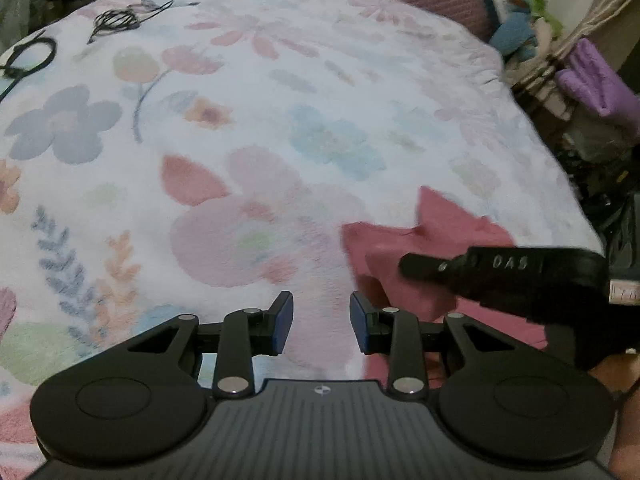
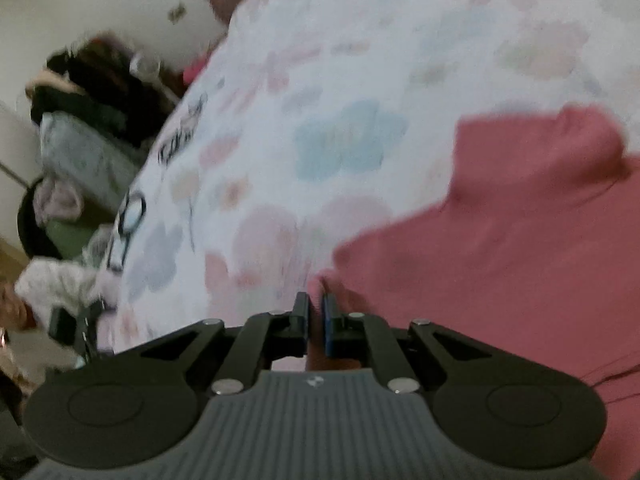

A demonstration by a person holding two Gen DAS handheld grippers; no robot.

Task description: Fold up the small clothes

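We take the floral blanket (image 1: 248, 128) as our landmark; it covers the whole work surface, white with pale pink, blue and green flowers.

The pink garment (image 1: 432, 240) lies rumpled on the blanket's near right part, with one pointed corner reaching toward the blanket's middle. In the right wrist view the same pink garment (image 2: 500, 248) fills the right side of the picture, spread over the blanket (image 2: 320, 80), and its near edge comes right up to our fingertips.

Our left gripper (image 1: 321, 326) hangs above the blanket's near edge, just left of the garment. Its jaws stand apart with nothing between them; only the blanket's pattern shows through the gap.

Our right gripper (image 2: 316, 326) is over the garment's near left edge. Its jaws are nearly together, with a narrow slit between the blue pads. Pink cloth shows in that slit, but the picture is blurred, and we cannot tell whether the pads pinch the cloth or merely stand over it. From the left wrist view, the right gripper (image 1: 416, 266) appears as a black body lying across the garment, fingers pointing toward the blanket's middle.

At the blanket's far left corner lie coiled black cables (image 1: 116, 20). Beyond the blanket's right edge we see a purple cloth (image 1: 596, 80) among piled things.
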